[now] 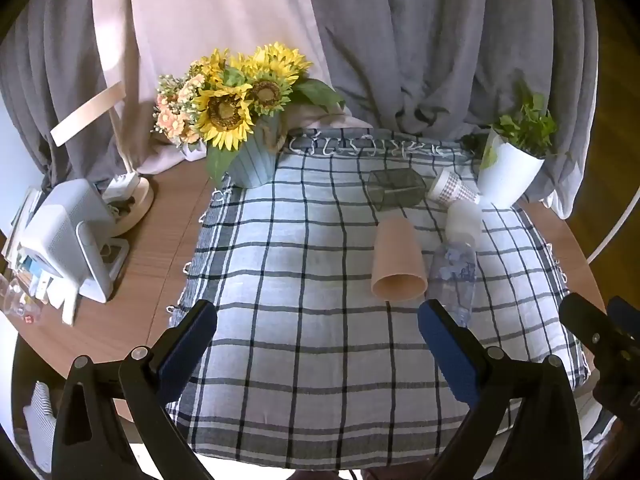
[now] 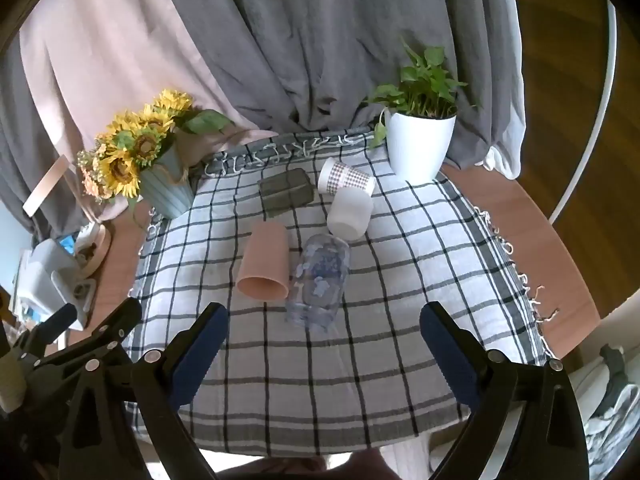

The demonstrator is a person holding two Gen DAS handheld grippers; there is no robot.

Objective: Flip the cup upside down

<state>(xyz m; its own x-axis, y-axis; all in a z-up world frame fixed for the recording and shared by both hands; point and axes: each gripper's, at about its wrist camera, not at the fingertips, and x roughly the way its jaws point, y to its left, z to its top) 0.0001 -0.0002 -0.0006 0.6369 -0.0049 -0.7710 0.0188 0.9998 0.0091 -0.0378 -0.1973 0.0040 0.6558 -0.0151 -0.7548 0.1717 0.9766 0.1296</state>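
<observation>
The pink cup (image 1: 398,266) lies on its side on the checked cloth (image 1: 304,360), right beside a clear cup (image 2: 320,280). Left gripper (image 1: 318,340) & right gripper (image 2: 324,344) are both spread wide, holding nothing, near the cloth's front edge.

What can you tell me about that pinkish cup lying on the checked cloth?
The plain salmon-pink tapered cup looks like matte plastic or paper, with no handle or print. It lies on its side on the blue-and-white checked cloth, its wide open mouth facing the cameras and its narrower base pointing toward the grey curtain. A clear flower-printed tumbler, also lying down, sits close against its side; actual contact is unclear. Neither pair of fingers touches it.
</observation>
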